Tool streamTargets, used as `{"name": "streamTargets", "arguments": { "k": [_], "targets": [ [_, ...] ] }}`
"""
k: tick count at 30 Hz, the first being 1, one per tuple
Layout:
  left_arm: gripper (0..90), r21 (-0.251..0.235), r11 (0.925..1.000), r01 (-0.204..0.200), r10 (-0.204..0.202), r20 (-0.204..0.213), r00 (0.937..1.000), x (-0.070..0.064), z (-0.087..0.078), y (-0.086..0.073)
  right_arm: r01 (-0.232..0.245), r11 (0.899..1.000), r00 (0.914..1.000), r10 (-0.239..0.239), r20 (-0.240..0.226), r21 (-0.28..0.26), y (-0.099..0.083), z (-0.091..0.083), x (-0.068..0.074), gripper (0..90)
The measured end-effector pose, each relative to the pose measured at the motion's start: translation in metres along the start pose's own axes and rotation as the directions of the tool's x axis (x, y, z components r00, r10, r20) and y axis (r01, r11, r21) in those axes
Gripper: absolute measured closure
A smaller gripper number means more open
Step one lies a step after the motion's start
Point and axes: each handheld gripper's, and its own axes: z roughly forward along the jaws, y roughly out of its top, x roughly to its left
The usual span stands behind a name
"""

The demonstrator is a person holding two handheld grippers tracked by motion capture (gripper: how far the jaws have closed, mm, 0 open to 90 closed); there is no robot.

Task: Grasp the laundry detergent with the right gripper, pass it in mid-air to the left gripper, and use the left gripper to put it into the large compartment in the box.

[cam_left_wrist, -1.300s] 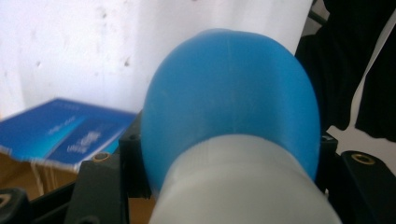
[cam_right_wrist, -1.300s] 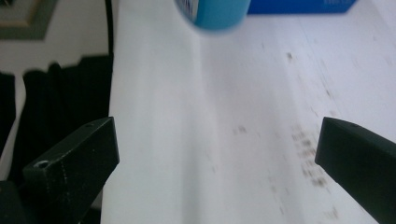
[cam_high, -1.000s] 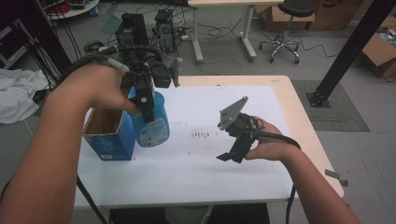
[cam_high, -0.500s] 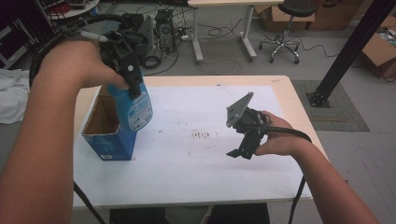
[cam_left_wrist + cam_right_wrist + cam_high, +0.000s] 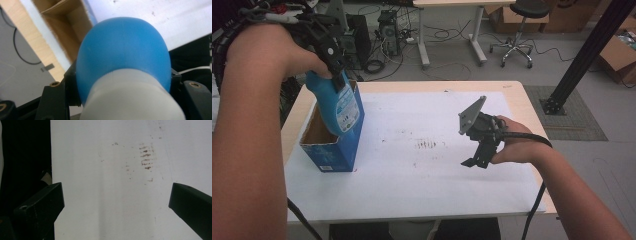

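Moved: bottle lifted higher, over box at table left | left claw clamped on bottle | right claw wide open, empty, near right

The person's left forearm rises along the left edge of the high view, the hand lifted to the upper left of the frame. Its left gripper points downward from the hand, jaws closed tight on something held between them; in the left gripper view the two black jaws press in from either side at the bottom of the frame. The right forearm comes in from the lower right corner, the hand sitting right of centre. The right gripper tilts down and leftward, jaws spread wide with nothing between them.
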Motion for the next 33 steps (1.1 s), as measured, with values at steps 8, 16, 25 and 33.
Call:
{"name": "streamTargets", "arguments": {
  "k": [8,16,25,33],
  "targets": [
    [38.0,-0.029,0.9909,0.131,-0.132,-0.027,0.9909,0.022,-0.002,-0.004,0.01,1.0,0.9999,-0.01,-0.011,0.004,-0.002,-0.004,0.0,0.0],
    [38.0,-0.047,0.9708,0.235,-0.237,-0.036,0.9708,0.049,0.01,-0.007,0.013,1.0,0.9999,-0.013,-0.008,0.022,-0.003,-0.007,0.0,0.0],
    [37.9,-0.039,0.9647,0.261,-0.262,-0.029,0.9647,0.065,0.031,-0.006,0.006,0.999,0.9999,-0.006,-0.009,0.043,-0.004,-0.007,0.002,0.0],
    [37.9,-0.033,0.9633,0.267,-0.268,-0.043,0.9625,0.068,0.047,-0.001,0.002,0.999,1.0,-0.002,-0.01,0.053,-0.005,-0.006,0.003,0.0]
  ]
}}
